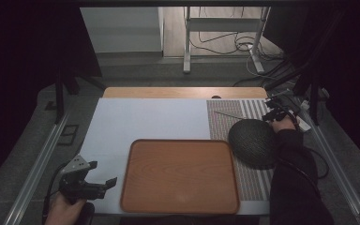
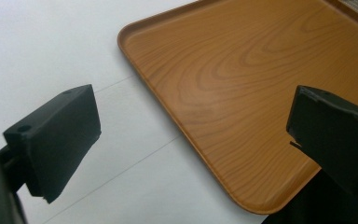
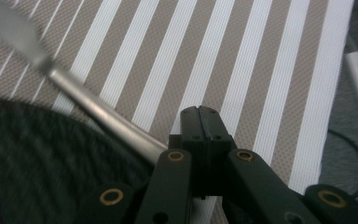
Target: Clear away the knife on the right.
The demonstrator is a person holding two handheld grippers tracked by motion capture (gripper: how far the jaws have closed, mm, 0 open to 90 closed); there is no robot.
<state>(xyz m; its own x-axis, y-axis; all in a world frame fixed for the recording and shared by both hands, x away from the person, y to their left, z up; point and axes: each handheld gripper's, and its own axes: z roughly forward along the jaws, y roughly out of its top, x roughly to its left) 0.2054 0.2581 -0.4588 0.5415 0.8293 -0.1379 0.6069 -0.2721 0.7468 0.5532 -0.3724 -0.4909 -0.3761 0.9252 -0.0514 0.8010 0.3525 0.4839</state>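
Right gripper point(image 3: 204, 122) on knife point(image 3: 98, 109) (tray point(image 1: 180, 145) bare)

My high view is dim, black at nine and three o'clock. The knife point(image 3: 74, 93) blurs toward eleven o'clock in my right gripper view. Soft glare sits on the wooden tray point(image 2: 242, 79).

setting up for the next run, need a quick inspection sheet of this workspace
surface: white sheet over a light wooden table top
job's things: grey metal knife lying on the brown and white striped placemat
clutter: empty rectangular wooden tray; dark round woven piece on the placemat
grippers: left gripper open, beside the tray's near left corner; right gripper fingers shut, knife handle running beside them, contact unclear
cables: black cable along the right sleeve; loose cables on the far floor
surroundings: dim room, grey metal stand beyond the table
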